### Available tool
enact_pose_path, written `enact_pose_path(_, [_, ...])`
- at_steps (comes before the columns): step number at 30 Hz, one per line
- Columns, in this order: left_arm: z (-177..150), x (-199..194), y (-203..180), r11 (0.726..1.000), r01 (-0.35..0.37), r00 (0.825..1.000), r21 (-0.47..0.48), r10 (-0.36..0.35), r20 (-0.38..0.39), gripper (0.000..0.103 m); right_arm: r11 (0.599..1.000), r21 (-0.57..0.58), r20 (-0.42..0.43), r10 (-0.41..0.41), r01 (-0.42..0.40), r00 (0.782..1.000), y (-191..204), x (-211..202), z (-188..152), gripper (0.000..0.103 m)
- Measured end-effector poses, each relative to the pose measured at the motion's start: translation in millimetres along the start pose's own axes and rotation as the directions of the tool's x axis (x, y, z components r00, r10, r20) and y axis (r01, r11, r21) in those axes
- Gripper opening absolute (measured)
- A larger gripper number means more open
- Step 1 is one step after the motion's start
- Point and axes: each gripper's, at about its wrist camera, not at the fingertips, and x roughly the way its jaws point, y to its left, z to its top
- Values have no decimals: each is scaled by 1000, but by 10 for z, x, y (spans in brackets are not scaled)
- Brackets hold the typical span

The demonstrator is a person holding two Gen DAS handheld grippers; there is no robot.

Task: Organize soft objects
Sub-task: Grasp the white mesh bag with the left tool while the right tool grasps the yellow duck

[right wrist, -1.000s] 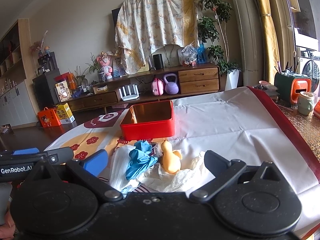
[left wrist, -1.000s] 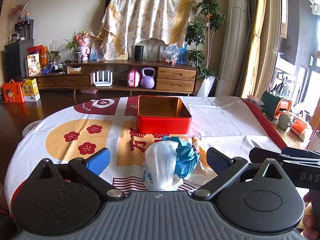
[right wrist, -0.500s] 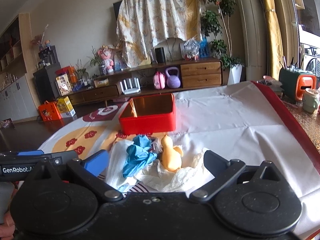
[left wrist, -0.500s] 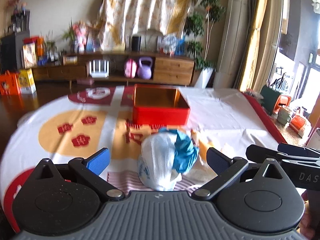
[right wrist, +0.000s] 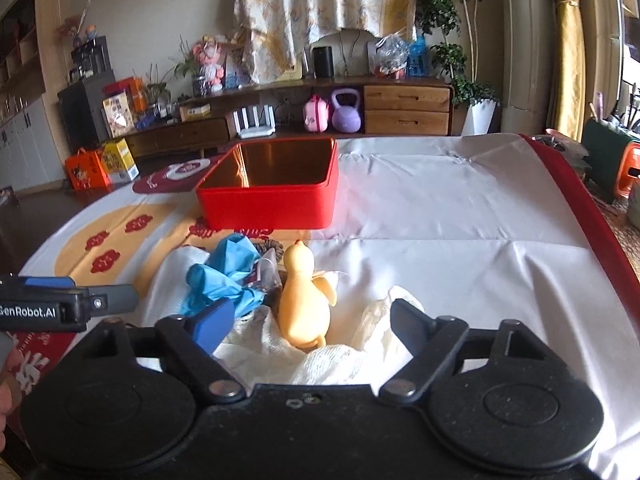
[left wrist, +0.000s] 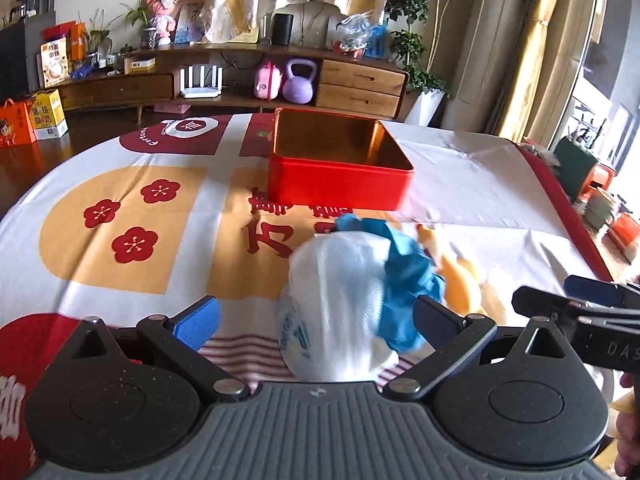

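Observation:
A pile of soft things lies on the table in front of an empty red tin box (left wrist: 340,168) (right wrist: 272,188). In the left wrist view a white bundle (left wrist: 340,304) with a blue glove (left wrist: 408,280) sits between the fingers of my open left gripper (left wrist: 316,320). In the right wrist view a yellow soft duck (right wrist: 304,300) rests on white cloth (right wrist: 340,356) between the fingers of my open right gripper (right wrist: 312,324), with the blue glove (right wrist: 224,276) at its left. Neither gripper holds anything.
The table wears a white cloth with red and orange prints (left wrist: 120,232) and a red border at the right (right wrist: 580,208). A wooden sideboard (right wrist: 400,108) with a purple kettlebell stands behind. Each gripper shows at the edge of the other's view.
Both grippers have moved forward and tilted down toward the pile; the bundle and duck now sit deeper between the fingers. Nothing was grasped.

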Motion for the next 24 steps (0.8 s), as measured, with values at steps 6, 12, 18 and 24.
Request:
enact_pose_path(6, [46, 303, -19, 999, 2, 999, 41, 0, -36, 102, 998, -52, -69, 24, -27, 997, -14, 329, 62, 75])
enact_pose_path(12, [30, 522, -15, 998, 4, 998, 62, 0, -68, 100, 995, -66, -131, 66, -75, 989, 9, 562, 109, 57])
enact_pose_path(18, [32, 615, 20, 998, 53, 994, 45, -49, -93, 78, 994, -29, -170, 96, -102, 981, -28, 688, 114, 47])
enact_pose_path(24, [40, 658, 73, 995, 95, 989, 6, -93, -112, 49, 994, -3, -184, 104, -106, 977, -65, 740, 102, 38])
